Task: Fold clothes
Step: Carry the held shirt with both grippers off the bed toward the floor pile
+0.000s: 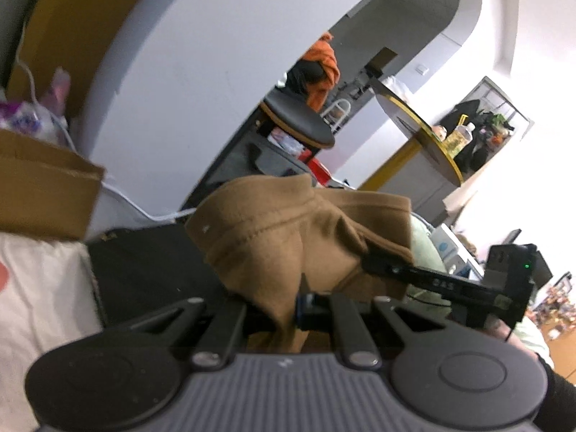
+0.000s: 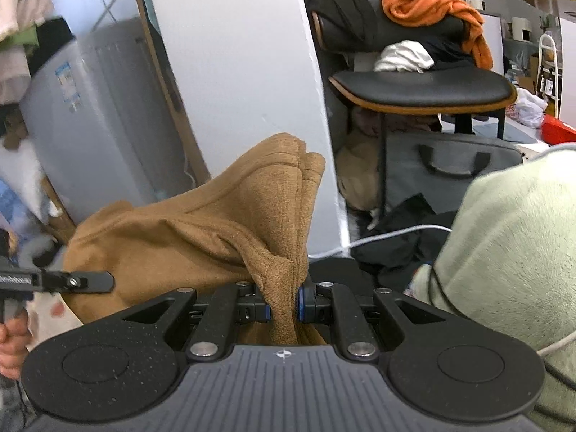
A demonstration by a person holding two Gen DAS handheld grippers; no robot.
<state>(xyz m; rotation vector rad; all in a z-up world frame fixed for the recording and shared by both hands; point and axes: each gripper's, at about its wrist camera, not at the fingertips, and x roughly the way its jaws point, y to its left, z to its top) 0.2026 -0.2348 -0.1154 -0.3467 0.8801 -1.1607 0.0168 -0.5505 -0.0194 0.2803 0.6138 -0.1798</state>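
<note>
Holding brown garment (image 2: 201, 237) aloft: right gripper (image 2: 282, 309) clamped on bunched fabric fold between its fingertips. Left gripper (image 1: 284, 315) likewise pinched on same garment, cloth draped ahead of and above it. Garment spans both grippers. Black chair (image 2: 421, 88) with orange cloth (image 2: 432, 7) beyond right gripper, ahead-right.

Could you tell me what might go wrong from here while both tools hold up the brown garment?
1. The brown garment is bunched and twisted where the right tool pinches it, so any fold could set in crooked.
2. The left tool seems to hold only a small edge of cloth; a hard pull might slip it free.
3. A white cable runs just behind the garment and could snag as the cloth comes down.
</note>
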